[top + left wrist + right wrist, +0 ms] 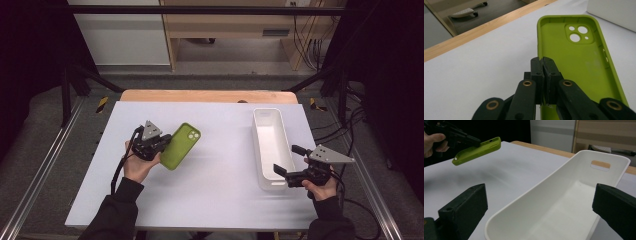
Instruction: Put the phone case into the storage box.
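Pinching the case by its side wall, our left gripper carries it clear of the table, while our right gripper waits, jaws released, straddling the bin to steady it.

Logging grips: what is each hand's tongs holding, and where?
Left tongs pinch the green phone case by its side rim. Right tongs hold nothing.

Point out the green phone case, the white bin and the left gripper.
green phone case (579,62): left gripper view, inner back panel.
white bin (270,140): high view, inside floor.
left gripper (543,65): left gripper view, jaw tips shut on the case's edge.
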Demonstrator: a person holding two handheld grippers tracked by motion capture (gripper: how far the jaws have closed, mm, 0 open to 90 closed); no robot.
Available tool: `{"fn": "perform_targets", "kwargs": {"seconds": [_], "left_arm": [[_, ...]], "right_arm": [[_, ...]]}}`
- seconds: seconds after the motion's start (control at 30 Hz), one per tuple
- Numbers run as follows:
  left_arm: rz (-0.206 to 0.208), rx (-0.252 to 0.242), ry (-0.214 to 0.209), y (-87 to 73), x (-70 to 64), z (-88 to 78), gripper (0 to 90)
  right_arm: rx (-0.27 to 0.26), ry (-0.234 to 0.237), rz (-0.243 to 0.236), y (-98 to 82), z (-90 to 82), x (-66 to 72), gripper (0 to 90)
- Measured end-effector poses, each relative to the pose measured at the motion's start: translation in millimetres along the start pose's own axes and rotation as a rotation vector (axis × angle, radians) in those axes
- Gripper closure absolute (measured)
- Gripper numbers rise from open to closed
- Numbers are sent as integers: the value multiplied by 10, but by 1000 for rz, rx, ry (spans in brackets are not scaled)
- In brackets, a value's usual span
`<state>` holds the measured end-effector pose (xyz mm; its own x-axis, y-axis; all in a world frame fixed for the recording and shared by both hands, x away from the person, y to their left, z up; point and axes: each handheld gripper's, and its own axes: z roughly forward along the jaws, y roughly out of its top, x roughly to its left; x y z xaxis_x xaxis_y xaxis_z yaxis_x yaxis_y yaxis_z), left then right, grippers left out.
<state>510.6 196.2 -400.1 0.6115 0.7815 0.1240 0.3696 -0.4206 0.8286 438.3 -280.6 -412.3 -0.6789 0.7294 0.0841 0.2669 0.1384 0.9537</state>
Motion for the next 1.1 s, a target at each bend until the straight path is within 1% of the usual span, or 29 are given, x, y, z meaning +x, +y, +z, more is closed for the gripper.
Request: {"fn": "perform_targets", "kwargs": {"seconds": [0.1,0.13,0.27,0.4,0.47,0.73,1.1], "left_arm": [[7,-4,-3,11,-32,-8,876],[20,-6,-3,22,-53,-21,876],[26,-12,-9,37,-93,-30,876],[50,-13,-19,61,-177,-25,876],[57,-15,-18,67,-193,-26,876],[81,-26,-36,109,-297,-49,876],[105,-35,-37,137,-371,-74,877]], "right_arm": [[-1,4,-2,7,5,9,4],[0,4,-5,10,9,15,4],[5,2,-9,24,16,32,4],[2,3,-15,44,16,50,4],[0,5,-14,49,15,52,4],[5,9,-20,87,35,98,5],[16,19,-32,132,80,169,4]]}}
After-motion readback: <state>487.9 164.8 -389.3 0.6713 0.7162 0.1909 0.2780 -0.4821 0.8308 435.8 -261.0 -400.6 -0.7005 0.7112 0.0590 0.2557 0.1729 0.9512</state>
